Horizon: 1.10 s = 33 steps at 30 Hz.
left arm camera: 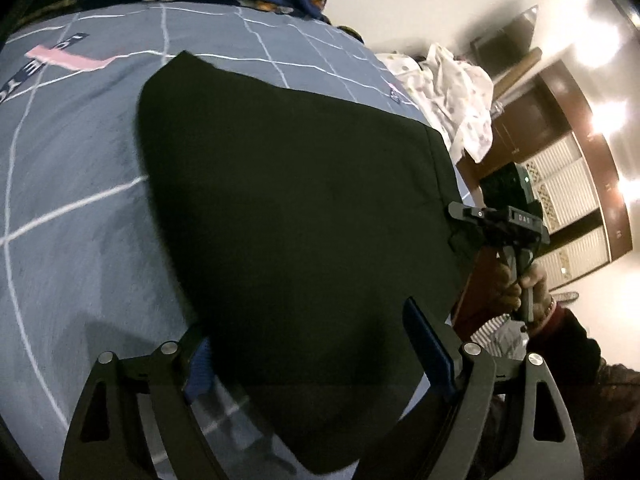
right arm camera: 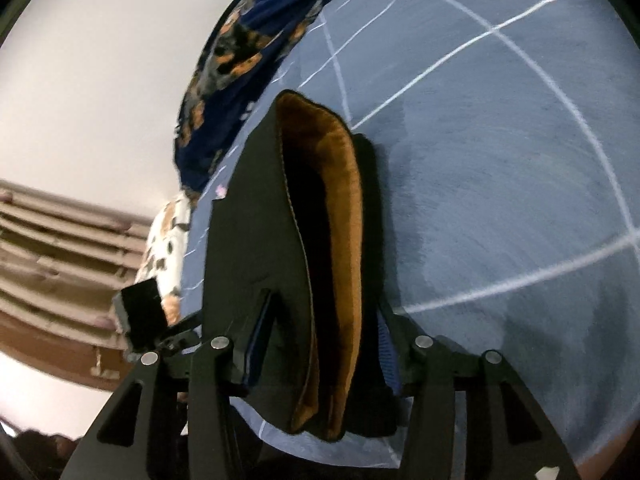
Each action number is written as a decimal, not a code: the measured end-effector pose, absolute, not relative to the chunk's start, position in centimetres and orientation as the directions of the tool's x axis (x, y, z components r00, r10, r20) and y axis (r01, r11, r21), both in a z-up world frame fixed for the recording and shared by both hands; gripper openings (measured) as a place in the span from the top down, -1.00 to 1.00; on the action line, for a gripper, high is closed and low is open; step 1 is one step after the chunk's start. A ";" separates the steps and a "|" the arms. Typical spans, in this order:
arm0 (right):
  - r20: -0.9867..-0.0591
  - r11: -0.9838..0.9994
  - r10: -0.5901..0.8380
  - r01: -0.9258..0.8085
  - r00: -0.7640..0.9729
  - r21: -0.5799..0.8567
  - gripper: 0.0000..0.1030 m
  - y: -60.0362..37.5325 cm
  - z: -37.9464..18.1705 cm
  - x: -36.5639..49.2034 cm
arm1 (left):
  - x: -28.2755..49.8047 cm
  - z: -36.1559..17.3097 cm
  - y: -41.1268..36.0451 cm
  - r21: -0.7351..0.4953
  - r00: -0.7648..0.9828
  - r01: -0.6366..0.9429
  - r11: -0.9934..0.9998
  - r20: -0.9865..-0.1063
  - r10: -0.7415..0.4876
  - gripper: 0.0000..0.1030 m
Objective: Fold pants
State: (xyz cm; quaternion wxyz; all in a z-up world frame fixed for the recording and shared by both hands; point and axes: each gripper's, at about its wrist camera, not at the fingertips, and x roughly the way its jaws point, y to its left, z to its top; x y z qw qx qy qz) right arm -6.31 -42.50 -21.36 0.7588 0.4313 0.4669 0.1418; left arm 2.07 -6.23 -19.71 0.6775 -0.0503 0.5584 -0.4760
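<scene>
On the grid-lined bedsheet (left arm camera: 72,184), black pants (left arm camera: 296,208) fill both spread grippers, left gripper (left arm camera: 316,356) and right gripper (right arm camera: 320,344); navy blanket (right arm camera: 240,60) beyond.

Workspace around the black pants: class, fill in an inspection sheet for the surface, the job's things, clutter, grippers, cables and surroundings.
Surface: bed sheet, grey-blue with white grid lines and a pink patch.
Job's things: black pants, folded flat on the sheet; brown fleece lining shows at the open edge.
Clutter: navy patterned blanket bunched at the far edge of the bed; white printed cloth heaped off to the side.
Grippers: left gripper wide open, fingers either side of the pants' near edge; right gripper spread around the thick edge, whether it is pinching is unclear.
Cables: nothing seen.
Surroundings: white wall, dark wooden cabinet, bright ceiling lights.
</scene>
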 end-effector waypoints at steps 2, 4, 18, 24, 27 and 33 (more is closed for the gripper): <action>-0.578 0.595 0.642 0.148 0.504 0.790 0.06 -42.1 -21.3 -5.7 | 2.5 -19.7 -6.6 -0.606 -0.086 0.589 0.535 -0.705 -0.704 -0.61; -0.577 0.601 0.657 0.124 0.485 0.790 0.06 -41.9 -21.4 -5.0 | 2.8 -19.8 -6.8 -0.609 -0.087 0.588 0.532 -0.702 -0.707 -0.61; -0.595 0.643 0.627 0.097 0.503 0.759 0.33 -41.1 -21.7 -4.1 | 0.2 -19.0 -8.3 -0.286 0.172 0.663 0.691 -0.841 -0.513 0.07; -0.591 0.645 0.616 0.097 0.520 0.758 0.34 -41.2 -21.8 -4.5 | -0.4 -18.7 -9.2 -0.217 0.221 0.675 0.705 -0.853 -0.474 0.07; -0.594 0.646 0.613 0.103 0.521 0.756 0.34 -41.0 -21.7 -4.5 | -0.4 -18.7 -9.5 -0.206 0.232 0.672 0.711 -0.854 -0.466 0.07; -0.602 0.651 0.603 0.113 0.523 0.750 0.34 -40.8 -21.6 -4.2 | -0.6 -18.5 -10.1 -0.167 0.258 0.679 0.715 -0.858 -0.445 0.07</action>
